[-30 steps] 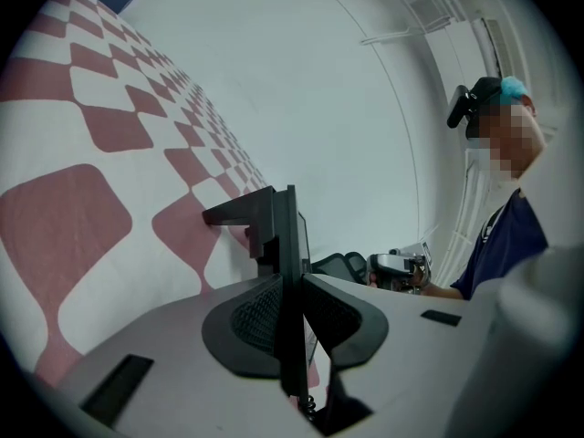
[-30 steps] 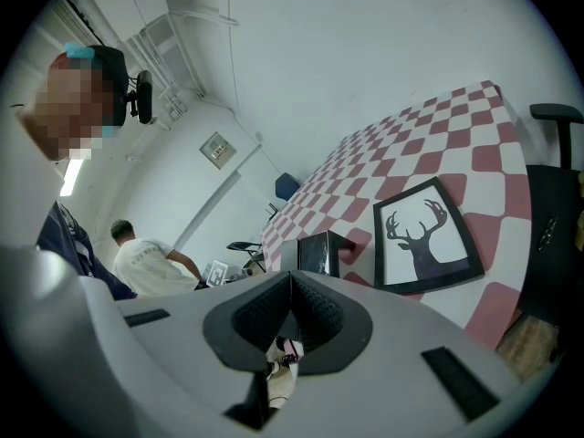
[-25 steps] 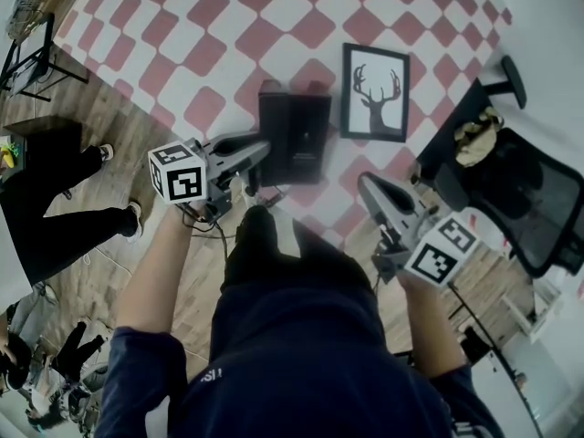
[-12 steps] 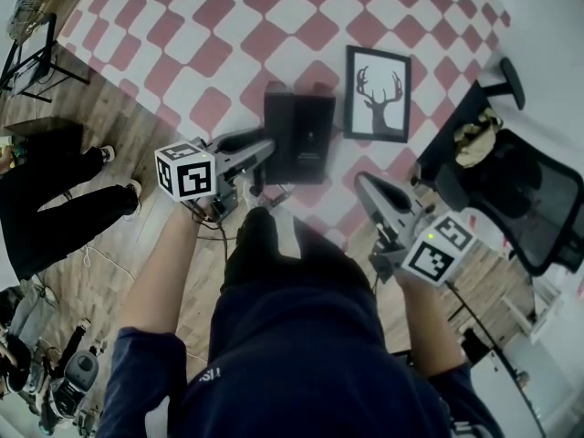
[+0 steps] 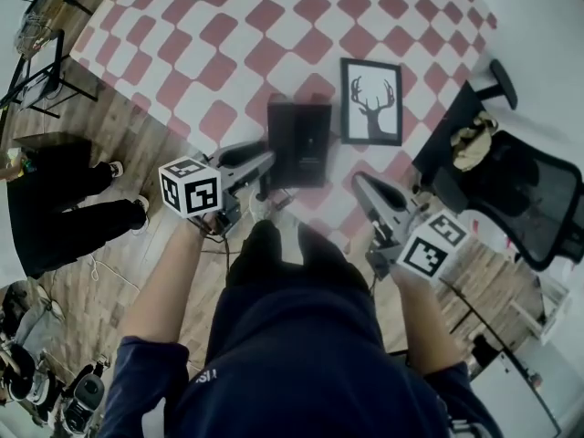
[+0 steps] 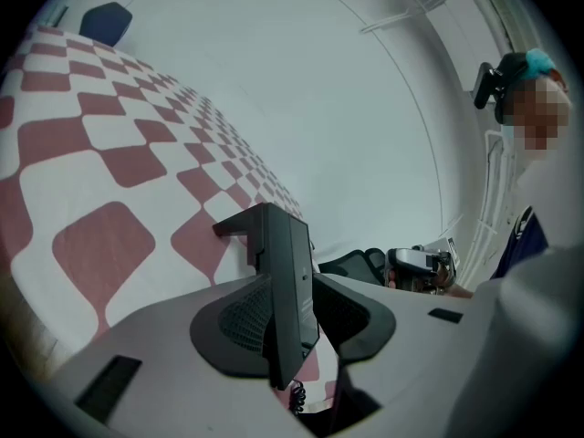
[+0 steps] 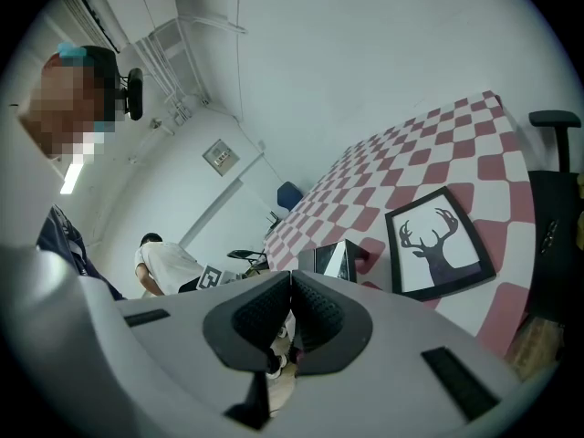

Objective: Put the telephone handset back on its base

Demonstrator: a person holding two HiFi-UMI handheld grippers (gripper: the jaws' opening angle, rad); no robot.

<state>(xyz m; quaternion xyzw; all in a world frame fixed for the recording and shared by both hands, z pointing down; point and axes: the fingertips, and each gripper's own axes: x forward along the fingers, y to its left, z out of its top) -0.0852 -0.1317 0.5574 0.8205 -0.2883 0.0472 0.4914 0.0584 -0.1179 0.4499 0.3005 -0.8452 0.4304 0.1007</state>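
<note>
Likely light, stiff, slick: grip the handset (image 6: 285, 281) mid-body. At 12 o'clock, the left gripper (image 6: 297, 322), jaws just opened, flanks it untouched; the right gripper (image 7: 290, 313) is closed, empty.

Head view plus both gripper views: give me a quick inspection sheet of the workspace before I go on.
Surface: red-and-white checkered cloth, lying flat.
Job's things: black telephone on the cloth; handset and base read as one block, so I cannot confirm the handset is seated.
Clutter: framed deer picture, right of the telephone and apart from it.
Grippers: left gripper fingers apart, have just been opening; the telephone's edge stands between them, not clamped. Right gripper fingers together, nothing between them.
Cables: coiled cord below the telephone.
Surroundings: office chair at right; bystander's legs at left.
</note>
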